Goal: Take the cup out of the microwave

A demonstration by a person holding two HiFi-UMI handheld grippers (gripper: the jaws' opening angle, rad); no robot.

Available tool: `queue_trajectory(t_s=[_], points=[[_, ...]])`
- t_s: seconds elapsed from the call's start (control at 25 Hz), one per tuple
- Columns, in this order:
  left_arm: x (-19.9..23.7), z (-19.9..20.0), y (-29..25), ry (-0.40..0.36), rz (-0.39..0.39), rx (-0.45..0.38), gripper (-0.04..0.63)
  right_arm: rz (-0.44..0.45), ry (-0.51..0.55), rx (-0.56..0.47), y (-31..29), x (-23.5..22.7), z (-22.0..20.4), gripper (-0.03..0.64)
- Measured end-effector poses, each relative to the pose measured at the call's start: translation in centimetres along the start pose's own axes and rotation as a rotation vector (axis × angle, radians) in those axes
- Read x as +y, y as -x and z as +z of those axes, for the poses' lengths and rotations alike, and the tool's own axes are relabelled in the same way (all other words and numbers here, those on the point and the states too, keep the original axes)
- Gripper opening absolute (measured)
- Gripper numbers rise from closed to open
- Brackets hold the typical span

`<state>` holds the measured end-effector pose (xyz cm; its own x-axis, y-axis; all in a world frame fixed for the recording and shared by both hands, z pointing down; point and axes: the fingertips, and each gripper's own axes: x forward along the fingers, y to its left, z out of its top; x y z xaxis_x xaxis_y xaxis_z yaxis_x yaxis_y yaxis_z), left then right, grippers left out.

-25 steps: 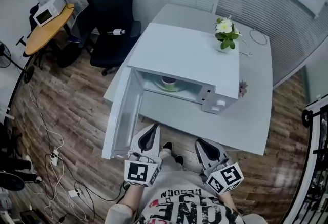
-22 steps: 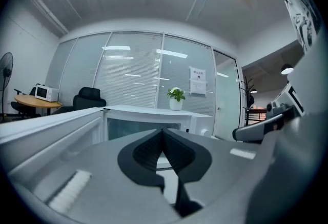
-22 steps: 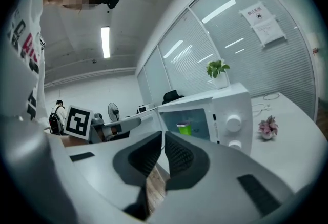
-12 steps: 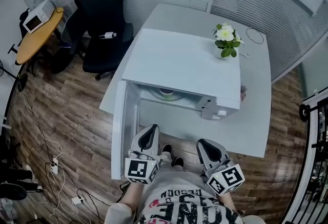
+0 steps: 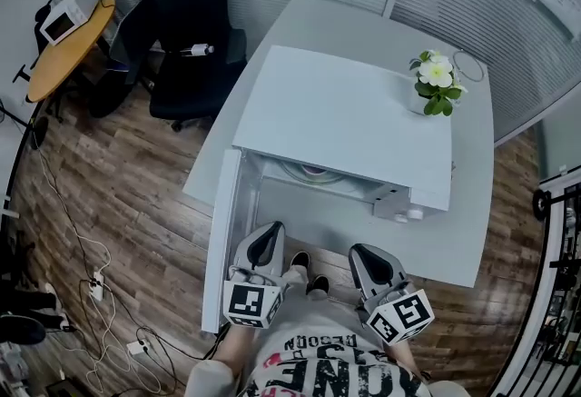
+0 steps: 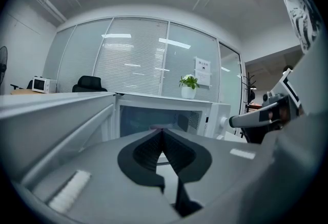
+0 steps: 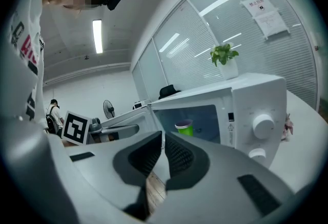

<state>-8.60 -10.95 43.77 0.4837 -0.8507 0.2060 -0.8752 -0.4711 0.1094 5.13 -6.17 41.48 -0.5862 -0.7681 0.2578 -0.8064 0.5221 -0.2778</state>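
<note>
The white microwave point(image 5: 345, 114) stands on a white table, its door point(image 5: 227, 236) swung open to the left. A green cup with a purple rim point(image 7: 183, 128) stands upright inside on the turntable. In the head view only its rim point(image 5: 313, 172) peeks out under the microwave's top. My left gripper point(image 5: 269, 230) is shut and empty in front of the open door. In the left gripper view its jaws point(image 6: 163, 133) hide most of the cup. Shut and empty too, my right gripper point(image 5: 361, 253) points at the cavity point(image 7: 197, 118), apart from the cup.
A potted white flower point(image 5: 438, 82) sits beside the microwave at the back right. Its knobs point(image 7: 264, 125) are on the right front. A black office chair point(image 5: 186, 14) and a round wooden table point(image 5: 64, 41) stand at the left. Cables point(image 5: 91, 277) lie on the floor.
Both grippers have come closer to the microwave's open front, still shut. In the head view the cup now hides further under the microwave's top.
</note>
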Motion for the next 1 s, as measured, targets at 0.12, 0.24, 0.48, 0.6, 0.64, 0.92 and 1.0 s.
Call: queue_trajectory(t_s=[0.12, 0.24, 0.48, 0.6, 0.64, 0.92, 1.0], points=[[0.9, -0.4, 0.0, 0.009, -0.006, 0.012, 0.011, 0.0, -0.001, 0.013, -1.2, 0.3, -0.1, 0.028], [1.9, -0.4, -0.1, -0.004, -0.001, 0.018, 0.012, 0.0, 0.0, 0.017, -2.4, 0.6, 0.0, 0.028], [4.4, -0.6, -0.1, -0.037, 0.003, 0.026, 0.011, -0.009, -0.003, 0.018, -4.1, 0.9, 0.0, 0.028], [5.0, -0.7, 0.0, -0.029, 0.01, 0.026, 0.012, -0.004, 0.0, 0.017, -4.7, 1.3, 0.1, 0.028], [4.9, -0.6, -0.1, -0.028, 0.001, 0.023, 0.011, -0.003, 0.001, 0.017, -4.9, 1.4, 0.1, 0.028], [1.9, 0.3, -0.9, -0.009, -0.069, 0.03, 0.012, -0.009, 0.001, 0.015, -4.8, 1.2, 0.3, 0.028], [1.6, 0.4, -1.3, -0.008, -0.074, 0.029, 0.012, -0.018, -0.001, 0.012, -4.5, 0.7, 0.4, 0.028]])
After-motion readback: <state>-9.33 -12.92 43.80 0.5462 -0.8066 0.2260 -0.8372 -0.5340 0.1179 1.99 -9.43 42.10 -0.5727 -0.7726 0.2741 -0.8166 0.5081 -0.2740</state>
